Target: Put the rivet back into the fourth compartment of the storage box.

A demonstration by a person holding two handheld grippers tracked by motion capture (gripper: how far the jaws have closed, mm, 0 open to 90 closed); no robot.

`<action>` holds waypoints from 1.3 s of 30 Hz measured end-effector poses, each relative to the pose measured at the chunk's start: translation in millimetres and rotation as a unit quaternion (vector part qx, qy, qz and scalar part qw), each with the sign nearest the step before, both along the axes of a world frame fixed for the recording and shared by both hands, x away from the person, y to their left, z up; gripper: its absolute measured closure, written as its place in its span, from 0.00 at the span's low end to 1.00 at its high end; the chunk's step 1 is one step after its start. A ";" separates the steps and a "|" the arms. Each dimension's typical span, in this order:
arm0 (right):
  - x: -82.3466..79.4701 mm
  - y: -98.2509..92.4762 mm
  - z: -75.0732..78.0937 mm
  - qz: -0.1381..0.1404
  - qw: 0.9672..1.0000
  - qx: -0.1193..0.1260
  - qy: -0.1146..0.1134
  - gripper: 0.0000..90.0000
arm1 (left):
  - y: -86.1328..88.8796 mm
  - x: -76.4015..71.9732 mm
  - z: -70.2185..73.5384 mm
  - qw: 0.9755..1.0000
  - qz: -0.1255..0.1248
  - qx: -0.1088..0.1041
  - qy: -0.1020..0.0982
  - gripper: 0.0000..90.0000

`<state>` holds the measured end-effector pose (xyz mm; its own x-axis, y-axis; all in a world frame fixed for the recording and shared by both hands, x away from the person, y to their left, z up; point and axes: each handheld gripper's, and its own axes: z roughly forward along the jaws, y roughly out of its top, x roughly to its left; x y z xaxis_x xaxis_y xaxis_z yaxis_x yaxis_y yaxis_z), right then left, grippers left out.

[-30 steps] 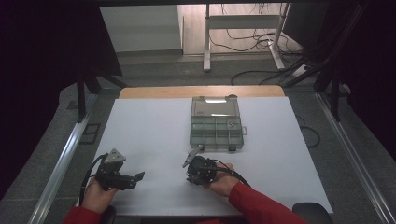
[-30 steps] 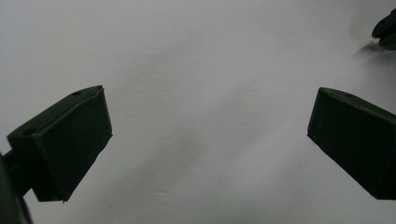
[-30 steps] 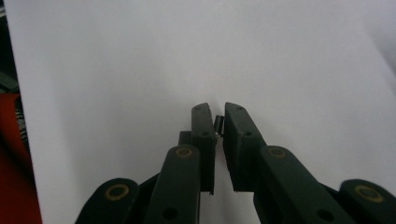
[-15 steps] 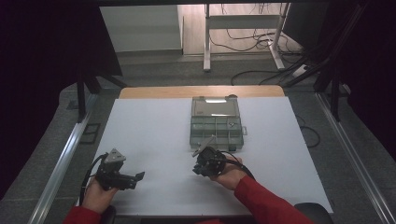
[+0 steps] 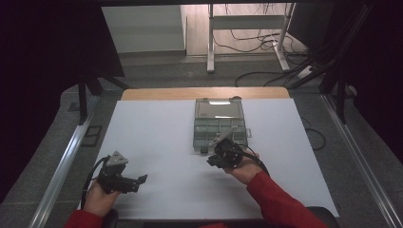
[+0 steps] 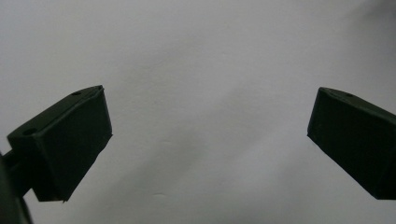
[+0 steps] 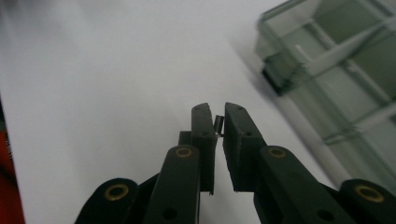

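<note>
Organizer box [image 5: 219,126], clear greenish plastic with divided compartments (can't tell what's inside), sits mid white tabletop [image 5: 157,133], wood edge behind, cables on the floor. Right gripper [image 5: 214,161] just beside its near edge, jaws clenched on a tiny dark part [image 7: 217,125]. Left gripper [image 5: 141,179] jaws spread wide, nothing between.

A white table sheet [image 5: 166,142] leaves a strip of wooden tabletop [image 5: 157,93] bare at its far edge. Beyond that strip stand metal desk legs [image 5: 210,35], with loose cables [image 5: 247,45] on the floor beside them.
</note>
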<state>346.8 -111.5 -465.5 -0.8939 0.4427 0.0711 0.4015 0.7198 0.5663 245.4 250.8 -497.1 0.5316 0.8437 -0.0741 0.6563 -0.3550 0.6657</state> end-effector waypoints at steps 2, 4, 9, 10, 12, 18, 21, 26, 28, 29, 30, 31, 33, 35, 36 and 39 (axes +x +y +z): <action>4.8 -6.3 2.5 -0.011 1.000 0.004 -0.004 0.92 | 0.1 0.0 0.0 1.000 0.000 0.000 0.000 0.00; 10.1 -13.3 4.8 -0.026 1.000 0.008 -0.007 0.92 | 0.1 0.1 0.0 1.000 0.000 0.000 0.000 0.00; 24.6 -32.4 9.2 -0.057 0.998 0.011 -0.017 0.92 | 0.1 0.1 0.0 1.000 0.000 0.000 0.000 0.00; 27.5 -36.1 9.8 -0.063 0.998 0.011 -0.019 0.92 | 0.0 0.1 0.0 1.000 0.000 0.000 0.001 0.00; 33.3 -43.5 10.8 -0.074 0.997 0.009 -0.024 0.92 | -0.1 0.2 0.0 1.000 0.000 0.000 0.001 0.00; 48.6 -61.8 12.1 -0.108 0.993 0.004 -0.039 0.91 | -0.1 0.5 -0.1 1.000 0.000 0.001 0.000 0.00; 55.2 -67.9 12.3 -0.122 0.991 0.005 -0.046 0.91 | -0.3 0.5 -0.1 1.000 -0.001 0.002 0.000 0.00; 68.3 -77.1 10.7 -0.145 0.988 0.007 -0.050 0.91 | -0.4 0.7 -0.1 1.000 -0.001 0.003 0.000 0.00; 73.8 -81.1 10.7 -0.154 0.987 0.006 -0.052 0.91 | -0.5 0.8 -0.1 1.000 -0.001 0.003 0.000 0.00; 76.5 -83.0 11.3 -0.160 0.986 0.008 -0.052 0.91 | -0.5 0.9 -0.1 1.000 -0.001 0.003 0.000 0.00; 79.5 -85.0 11.9 -0.163 0.985 0.011 -0.053 0.91 | -0.6 1.0 0.0 1.000 -0.001 0.003 0.000 0.00; 82.4 -86.6 12.5 -0.166 0.984 0.014 -0.054 0.91 | -0.7 1.1 0.0 1.000 -0.001 0.003 0.000 0.00; 88.1 -89.1 13.2 -0.174 0.983 0.017 -0.056 0.91 | -0.8 1.3 0.0 1.000 -0.001 0.003 0.000 0.00; 93.4 -91.1 12.3 -0.181 0.982 0.021 -0.054 0.91 | -0.8 1.4 0.0 1.000 0.000 0.002 0.000 0.00; 96.0 -91.7 11.3 -0.184 0.981 0.021 -0.053 0.91 | -0.8 1.5 -0.1 1.000 0.000 0.002 0.000 0.00; 103.9 -93.3 7.9 -0.190 0.980 0.018 -0.055 0.91 | -1.0 1.6 0.0 1.000 0.000 0.002 0.000 0.00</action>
<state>450.7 -204.8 -457.5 -0.6676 0.7445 0.0056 0.5721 0.5081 0.6439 247.0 249.8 -497.2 0.5321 0.8437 -0.0710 0.6566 -0.3583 0.6637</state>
